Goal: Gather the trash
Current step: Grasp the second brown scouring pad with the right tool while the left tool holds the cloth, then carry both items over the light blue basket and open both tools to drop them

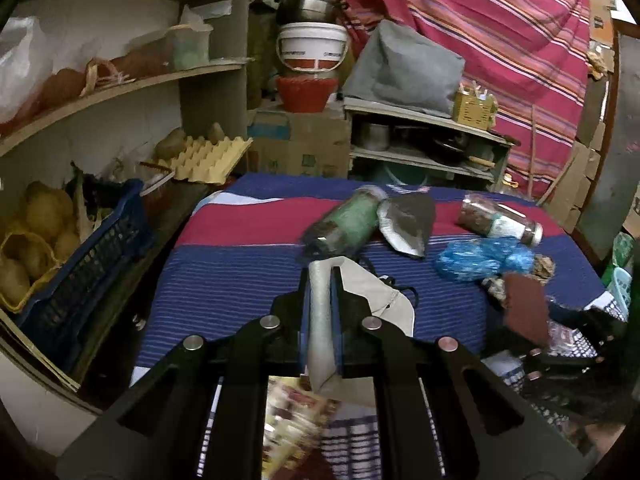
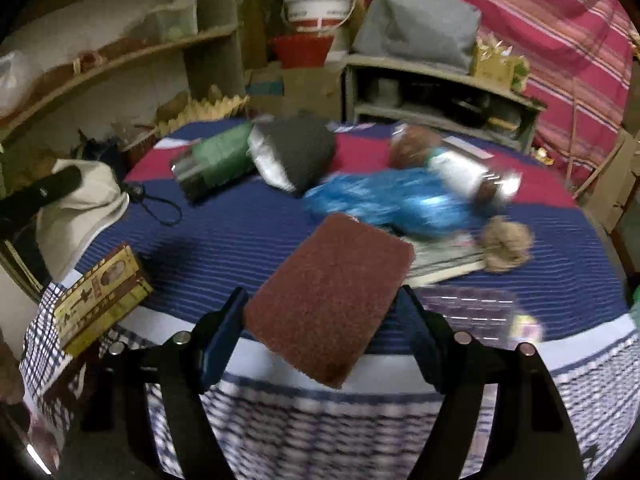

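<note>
My left gripper is shut on a fold of a whitish cloth bag, which hangs over the near left of the cloth-covered table. My right gripper is shut on a brown scouring pad, held tilted above the table's front edge. Farther back lie a green jar, a silver-grey pouch, a crumpled blue plastic bag, a brown labelled jar and a jute ball. A yellow carton sits at the front left corner.
Left of the table stand shelves with an egg tray and a blue crate of potatoes. Behind it are stacked buckets, a low shelf of pots and a striped curtain. A blister pack lies front right.
</note>
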A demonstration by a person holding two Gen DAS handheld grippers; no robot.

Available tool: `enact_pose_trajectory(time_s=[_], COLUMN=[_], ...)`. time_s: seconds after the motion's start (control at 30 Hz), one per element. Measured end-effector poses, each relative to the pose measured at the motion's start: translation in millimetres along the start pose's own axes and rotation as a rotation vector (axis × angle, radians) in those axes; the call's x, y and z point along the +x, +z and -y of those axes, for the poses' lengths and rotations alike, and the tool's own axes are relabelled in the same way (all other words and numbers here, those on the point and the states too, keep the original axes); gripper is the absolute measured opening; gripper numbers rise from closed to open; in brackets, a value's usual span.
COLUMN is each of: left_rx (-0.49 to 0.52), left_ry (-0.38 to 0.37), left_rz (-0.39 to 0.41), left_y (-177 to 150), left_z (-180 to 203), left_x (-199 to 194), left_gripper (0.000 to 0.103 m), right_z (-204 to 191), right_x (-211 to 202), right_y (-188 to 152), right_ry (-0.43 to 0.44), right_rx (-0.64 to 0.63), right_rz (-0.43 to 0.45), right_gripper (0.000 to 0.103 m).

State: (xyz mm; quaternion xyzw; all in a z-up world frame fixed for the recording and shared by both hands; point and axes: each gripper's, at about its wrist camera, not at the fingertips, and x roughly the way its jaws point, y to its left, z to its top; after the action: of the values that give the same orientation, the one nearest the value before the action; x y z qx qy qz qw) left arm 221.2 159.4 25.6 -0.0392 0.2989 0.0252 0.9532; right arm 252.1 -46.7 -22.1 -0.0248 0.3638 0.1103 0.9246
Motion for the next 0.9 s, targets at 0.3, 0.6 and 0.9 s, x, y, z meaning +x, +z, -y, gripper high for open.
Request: enact_pose_trajectory(time_s=[0.3, 0.6, 0.9], left_rx=[0.062, 0.101, 0.142], left_ry=[-0.11, -0.212, -0.322], left_rz=[0.013, 0.001, 0.029], left_y=[-7, -16, -18], left_z=[82, 169, 261], left_x=[-19, -23, -33], left_gripper=[0.008, 0.008, 0.008], right_z=[109, 203, 268], right_x=[-78, -129, -163], right_y=[-13, -33, -49], right_ry=[-0.123, -0.232, -0.335], right_rx=[0.058, 0.106, 0.11], right_rz=[0.092, 0.138, 0.163], right_gripper=[0.075, 0.075, 0.075])
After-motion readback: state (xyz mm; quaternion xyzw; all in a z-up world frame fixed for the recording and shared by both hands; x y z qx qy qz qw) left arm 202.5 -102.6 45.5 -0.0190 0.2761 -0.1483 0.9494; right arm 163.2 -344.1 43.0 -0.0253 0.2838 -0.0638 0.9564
